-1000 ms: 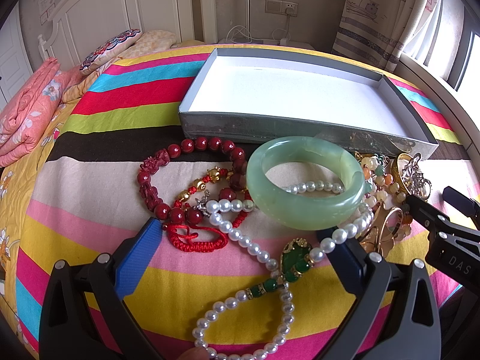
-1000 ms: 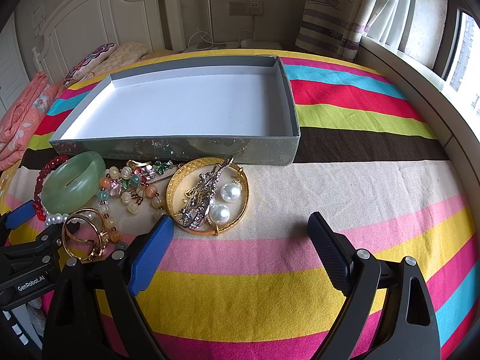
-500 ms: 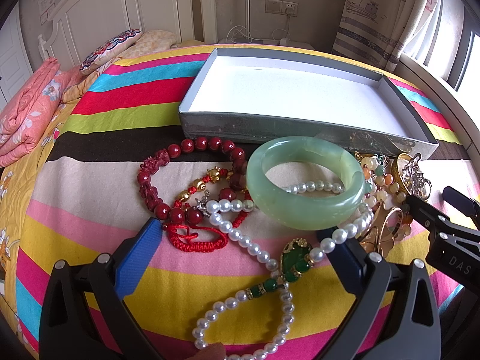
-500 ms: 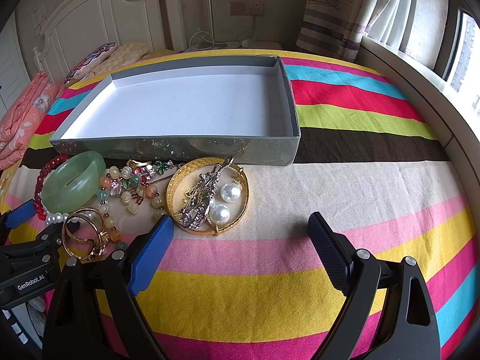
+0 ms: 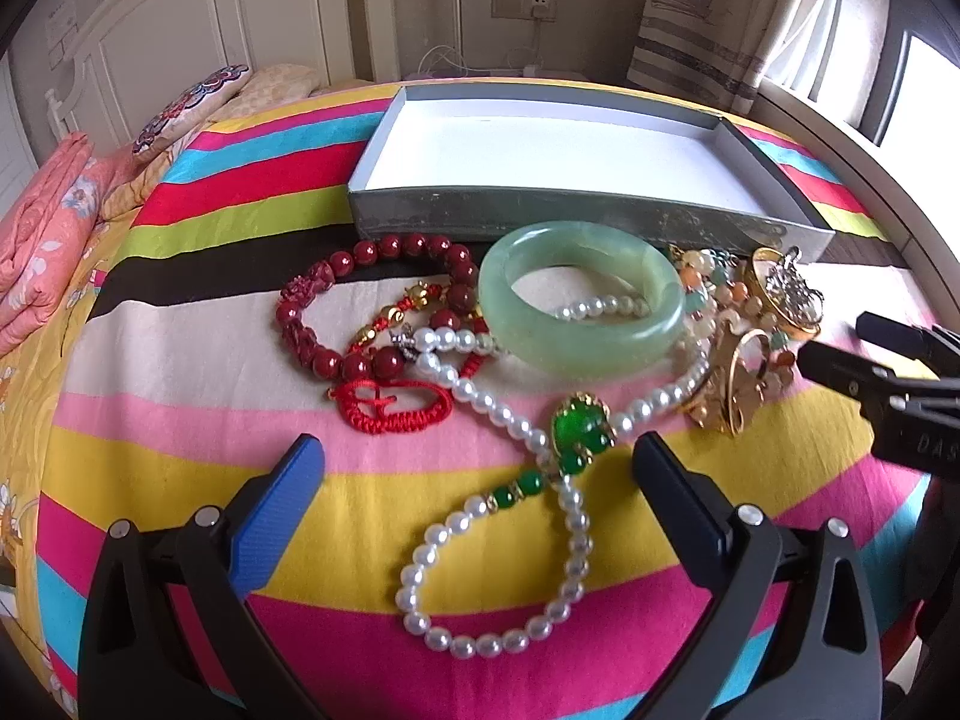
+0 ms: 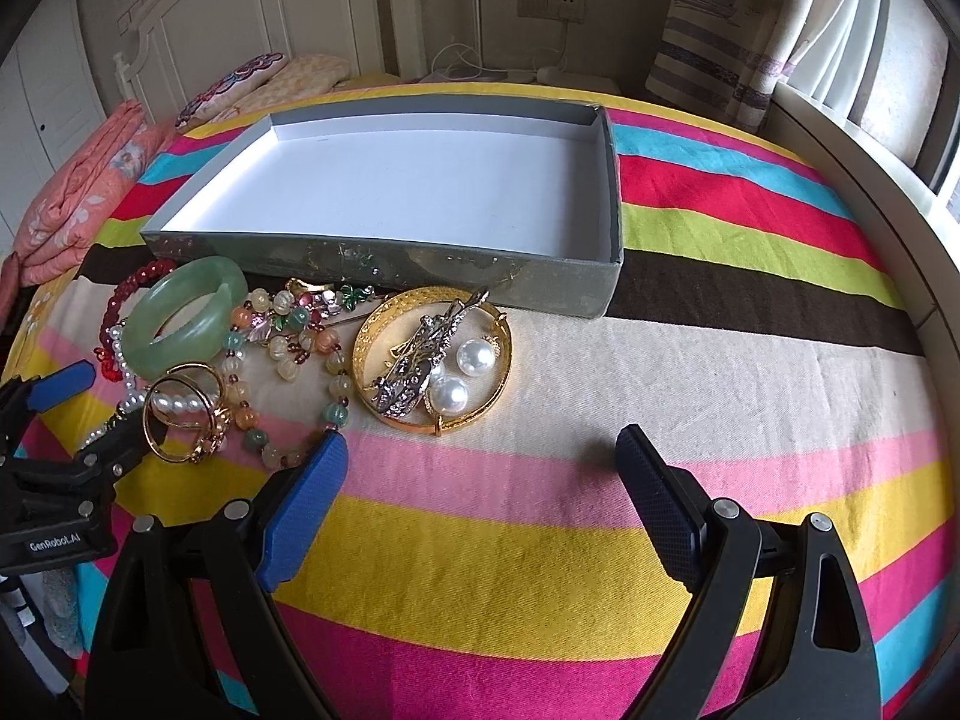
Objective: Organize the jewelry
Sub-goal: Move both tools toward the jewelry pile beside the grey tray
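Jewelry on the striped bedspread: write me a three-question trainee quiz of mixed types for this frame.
1. True or false: the grey box already holds a piece of jewelry.
2. What lies inside the gold bangle? A) a silver brooch and pearl earrings B) the red bead bracelet C) nothing
3. Fill in: the pearl strand runs under the green ____ bangle.

Key: 1 false; 2 A; 3 jade. Both the left gripper and the right gripper are open.

I am working in a home bedroom: a striped bedspread (image 6: 720, 312) is lying under me, a white headboard (image 6: 252, 18) and pillow (image 6: 234, 87) standing far left, curtains (image 6: 750, 30) hanging far right.
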`<state>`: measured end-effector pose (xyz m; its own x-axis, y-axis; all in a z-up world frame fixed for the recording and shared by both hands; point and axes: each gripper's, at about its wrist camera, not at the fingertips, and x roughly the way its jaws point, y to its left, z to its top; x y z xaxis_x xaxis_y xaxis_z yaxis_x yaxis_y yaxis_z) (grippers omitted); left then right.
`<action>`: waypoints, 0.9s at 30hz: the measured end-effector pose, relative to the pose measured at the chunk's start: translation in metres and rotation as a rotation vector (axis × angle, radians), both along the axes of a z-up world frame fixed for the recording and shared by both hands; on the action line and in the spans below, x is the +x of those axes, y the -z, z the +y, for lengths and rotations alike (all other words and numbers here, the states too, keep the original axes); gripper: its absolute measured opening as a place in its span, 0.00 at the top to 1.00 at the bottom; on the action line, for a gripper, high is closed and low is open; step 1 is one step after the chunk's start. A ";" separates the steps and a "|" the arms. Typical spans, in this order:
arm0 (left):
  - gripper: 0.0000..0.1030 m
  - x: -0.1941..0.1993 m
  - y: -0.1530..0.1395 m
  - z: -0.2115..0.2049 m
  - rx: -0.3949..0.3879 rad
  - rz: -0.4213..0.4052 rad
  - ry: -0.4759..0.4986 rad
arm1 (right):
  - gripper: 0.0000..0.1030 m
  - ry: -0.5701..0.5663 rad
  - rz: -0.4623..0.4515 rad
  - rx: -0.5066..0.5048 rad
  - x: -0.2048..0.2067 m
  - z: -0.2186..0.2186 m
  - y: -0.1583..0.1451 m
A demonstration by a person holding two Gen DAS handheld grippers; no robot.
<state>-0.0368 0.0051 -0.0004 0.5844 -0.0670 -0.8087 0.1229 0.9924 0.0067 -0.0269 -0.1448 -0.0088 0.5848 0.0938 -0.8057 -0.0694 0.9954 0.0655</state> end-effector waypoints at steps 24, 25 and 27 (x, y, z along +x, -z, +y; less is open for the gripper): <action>0.02 -0.085 -0.038 0.071 -0.178 -0.214 -0.011 | 0.22 -0.303 -0.065 0.089 -0.019 0.083 -0.016; 0.02 -0.083 -0.039 0.069 -0.178 -0.211 -0.001 | 0.23 -0.301 -0.047 0.090 -0.015 0.084 -0.013; 0.02 -0.077 -0.041 0.063 -0.183 -0.206 0.017 | 0.37 -0.307 -0.016 0.114 -0.010 0.083 -0.007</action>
<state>-0.1136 0.0686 0.0410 0.7329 -0.2123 -0.6463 0.1541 0.9772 -0.1463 -0.0373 -0.0619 -0.0015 0.5274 0.3566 -0.7711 -0.3671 0.9142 0.1717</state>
